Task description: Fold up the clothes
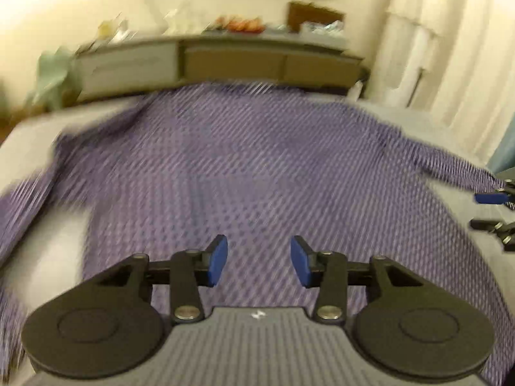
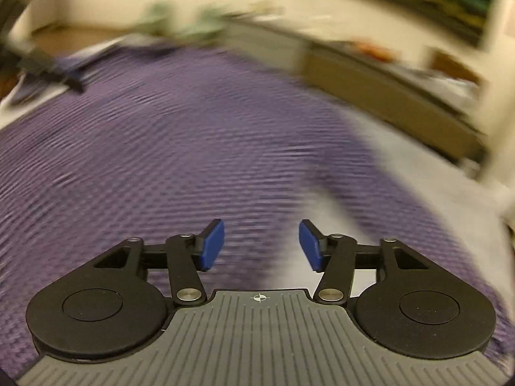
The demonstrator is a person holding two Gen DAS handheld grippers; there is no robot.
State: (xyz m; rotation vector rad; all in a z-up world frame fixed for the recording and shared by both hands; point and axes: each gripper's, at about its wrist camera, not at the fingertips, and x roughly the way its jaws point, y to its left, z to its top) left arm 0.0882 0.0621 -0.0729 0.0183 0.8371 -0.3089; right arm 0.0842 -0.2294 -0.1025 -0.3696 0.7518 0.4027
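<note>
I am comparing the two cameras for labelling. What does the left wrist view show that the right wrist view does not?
Only the left wrist view shows the white curtain and the shirt's left sleeve.

Only the right wrist view shows wooden floor beyond the bed.

Both show the purple checked shirt spread flat, the long sideboard, and open, empty jaws.

Shirt point(image 1: 257, 167) was spread flat on the surface point(image 1: 466, 225), one sleeve run out to each side. Left hand-held gripper point(image 1: 259, 262) was held over the shirt's near part, right hand-held gripper point(image 2: 261, 246) over the shirt's edge where the sleeve branched off. A low cabinet point(image 1: 231, 64) was set behind the surface, clutter lying on top of it.
</note>
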